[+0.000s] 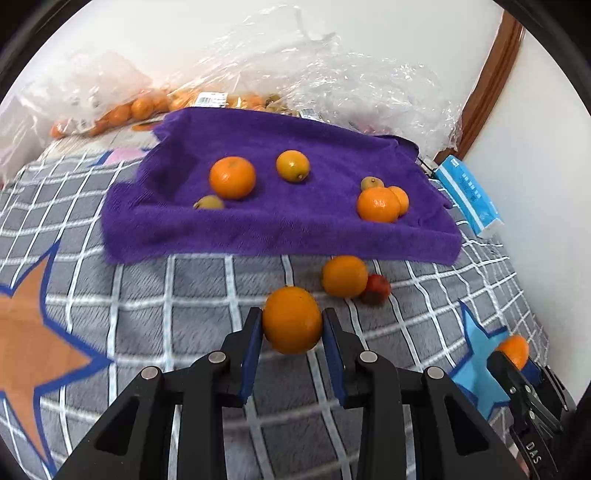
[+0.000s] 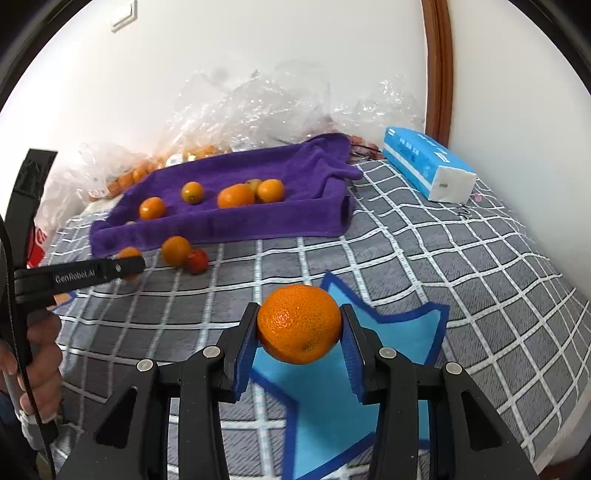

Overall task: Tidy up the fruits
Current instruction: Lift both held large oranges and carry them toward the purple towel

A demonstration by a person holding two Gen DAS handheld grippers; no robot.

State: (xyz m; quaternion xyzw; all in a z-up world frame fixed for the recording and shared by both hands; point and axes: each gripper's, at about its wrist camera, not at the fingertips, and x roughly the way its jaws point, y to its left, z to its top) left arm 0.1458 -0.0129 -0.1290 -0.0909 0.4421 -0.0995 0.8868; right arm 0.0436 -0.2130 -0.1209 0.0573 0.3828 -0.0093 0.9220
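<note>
Grey checked bed blanket [image 2: 424,266] | purple towel [image 1: 280,229] at 12 o'clock holds fruit | your left hand-held gripper [image 1: 292,325] clamps a smooth orange [image 1: 292,320] | your right hand-held gripper [image 2: 300,326] clamps a dimpled orange mandarin [image 2: 299,323]

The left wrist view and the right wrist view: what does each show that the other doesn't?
Only the left wrist view shows the orange star printed on the blanket. Only the right wrist view shows the wall switch and the person's hand gripping the left claw's handle. Both show the purple towel with oranges on it, the blue tissue pack, the plastic bags, and an orange in the left claw and another orange in the right claw.
</note>
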